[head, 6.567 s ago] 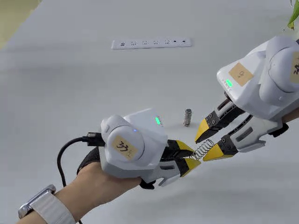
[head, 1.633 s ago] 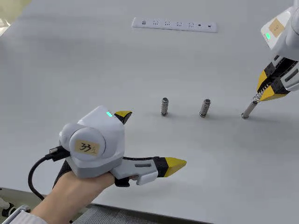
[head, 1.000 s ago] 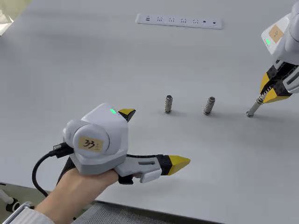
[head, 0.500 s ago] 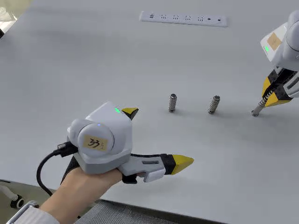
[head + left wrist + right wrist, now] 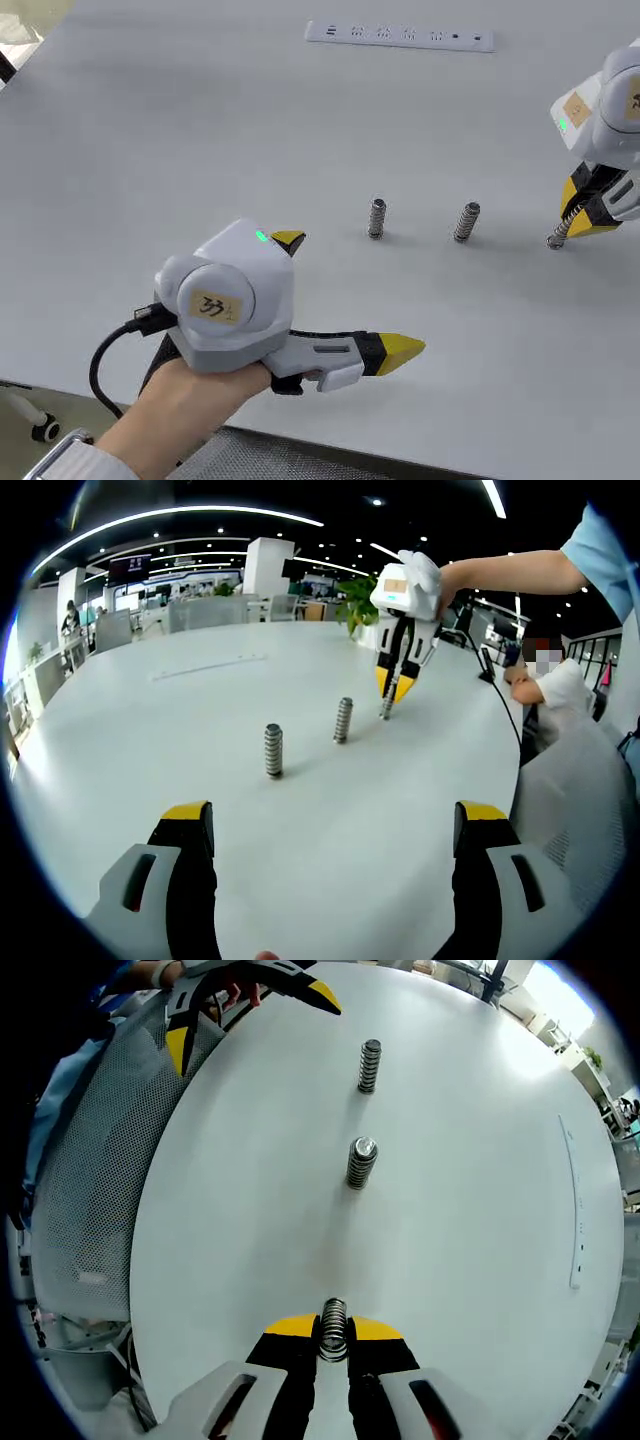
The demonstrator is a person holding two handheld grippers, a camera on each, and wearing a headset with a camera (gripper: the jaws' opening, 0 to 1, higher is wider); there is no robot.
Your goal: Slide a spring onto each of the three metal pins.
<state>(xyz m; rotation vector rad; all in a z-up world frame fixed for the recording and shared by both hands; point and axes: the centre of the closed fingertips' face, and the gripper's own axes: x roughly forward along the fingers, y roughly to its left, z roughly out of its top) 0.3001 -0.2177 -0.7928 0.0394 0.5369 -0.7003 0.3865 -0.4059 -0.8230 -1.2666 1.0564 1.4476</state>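
Three metal pins stand in a row on the white table [image 5: 200, 130]. The left pin [image 5: 377, 217] and the middle pin [image 5: 467, 221] each carry a spring. At the right pin [image 5: 555, 240], my right gripper [image 5: 588, 212] is shut on a spring [image 5: 333, 1326] that sits over the pin's top. In the right gripper view the spring stands between the yellow tips of the right gripper [image 5: 333, 1334]. My left gripper [image 5: 347, 293] rests open near the table's front edge, with nothing between its fingers. The left gripper view shows the sprung pins [image 5: 273, 750] [image 5: 343, 720] ahead.
A white power strip [image 5: 398, 34] lies at the far side of the table. A mesh chair back [image 5: 90, 1190] sits off the table's edge. A person's arm [image 5: 510, 572] holds the right gripper [image 5: 398, 680]. Other people and desks stand in the room behind.
6.6 s ago both grippers met at a spring. Since then the right gripper has carried it to the right pin and lowered it, so less bare pin shows. The left gripper stays open.
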